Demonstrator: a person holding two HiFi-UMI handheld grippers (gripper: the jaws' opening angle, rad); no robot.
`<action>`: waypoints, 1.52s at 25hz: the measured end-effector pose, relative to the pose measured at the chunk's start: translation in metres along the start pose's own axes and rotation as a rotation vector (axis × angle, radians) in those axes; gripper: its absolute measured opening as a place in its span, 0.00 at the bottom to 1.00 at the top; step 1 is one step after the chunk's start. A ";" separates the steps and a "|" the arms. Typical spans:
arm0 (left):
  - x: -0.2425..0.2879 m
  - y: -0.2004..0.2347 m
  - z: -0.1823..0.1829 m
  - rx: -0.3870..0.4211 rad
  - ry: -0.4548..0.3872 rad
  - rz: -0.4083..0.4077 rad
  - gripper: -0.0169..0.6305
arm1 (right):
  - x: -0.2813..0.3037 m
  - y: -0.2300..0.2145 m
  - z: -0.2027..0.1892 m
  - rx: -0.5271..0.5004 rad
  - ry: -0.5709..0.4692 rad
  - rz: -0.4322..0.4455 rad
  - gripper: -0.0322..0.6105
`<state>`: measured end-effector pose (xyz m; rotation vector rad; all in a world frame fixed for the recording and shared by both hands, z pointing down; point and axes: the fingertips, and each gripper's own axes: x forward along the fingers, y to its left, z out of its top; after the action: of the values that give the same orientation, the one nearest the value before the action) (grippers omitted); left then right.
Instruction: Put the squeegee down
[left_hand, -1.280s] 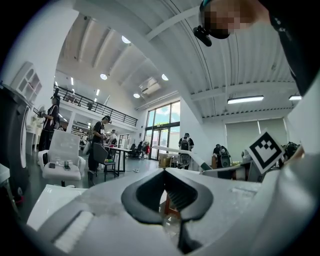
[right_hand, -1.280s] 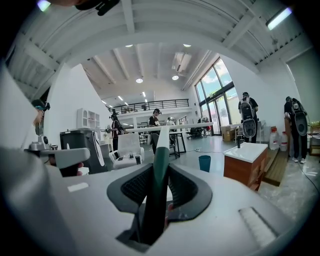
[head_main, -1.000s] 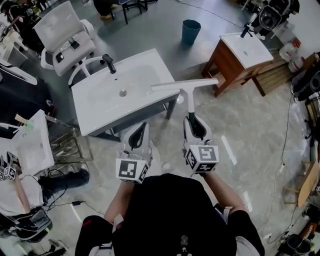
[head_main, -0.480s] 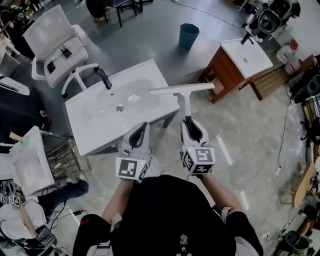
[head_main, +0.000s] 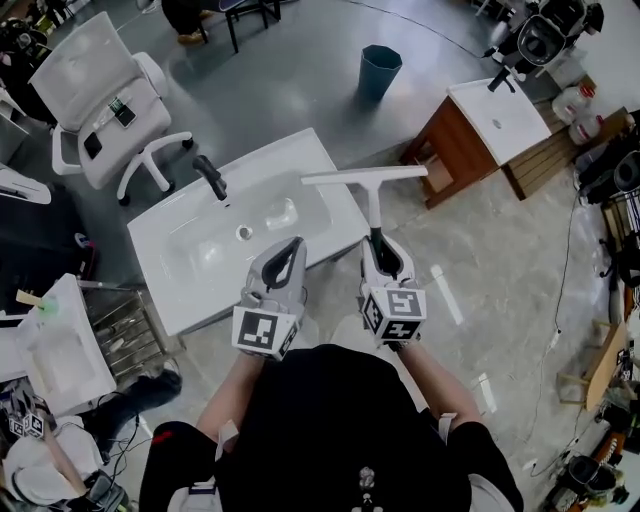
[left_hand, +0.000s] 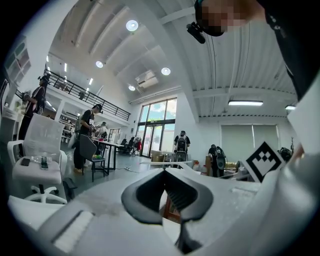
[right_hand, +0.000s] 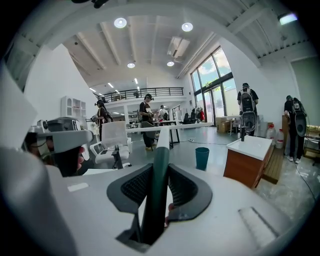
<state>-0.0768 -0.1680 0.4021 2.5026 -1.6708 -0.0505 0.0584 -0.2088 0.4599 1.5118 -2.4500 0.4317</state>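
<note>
- A big white sink top with a black tap sits on the grey floor. It is at about 10 o'clock from the two claws in the head view.
- A white office chair is far off at 10 o'clock. A small blue-green bin is at 12 o'clock. A brown wooden cabinet with its own white sink on top is at 2 o'clock.
- Nothing stands between the claws and the big sink. Its near right corner is just in front of them.
- The white T-shaped squeegee with a dark green handle is up in the air, not lying on anything.
- Its long handle points from the right claw toward 12 o'clock. Its wiping bar lies across the top, from 9 o'clock to 3 o'clock.
- The left end of the bar shows over the right edge of the sink. The right end shows over the floor.
- The right claw is squeezed tight on the dark end of the handle, so the bar sits well ahead of it.
- The left claw is closed with nothing in it, over the near edge of the sink.
</note>
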 end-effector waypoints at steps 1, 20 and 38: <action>0.003 0.006 0.000 -0.002 0.001 0.001 0.03 | 0.006 0.001 0.001 -0.001 0.002 -0.002 0.20; 0.065 0.052 -0.015 -0.086 0.033 0.155 0.03 | 0.111 -0.029 -0.027 -0.021 0.176 0.065 0.20; 0.088 0.062 -0.068 -0.150 0.096 0.267 0.03 | 0.168 -0.046 -0.109 -0.062 0.367 0.122 0.20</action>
<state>-0.0932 -0.2667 0.4814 2.1231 -1.8686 -0.0274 0.0302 -0.3274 0.6251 1.1446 -2.2474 0.5911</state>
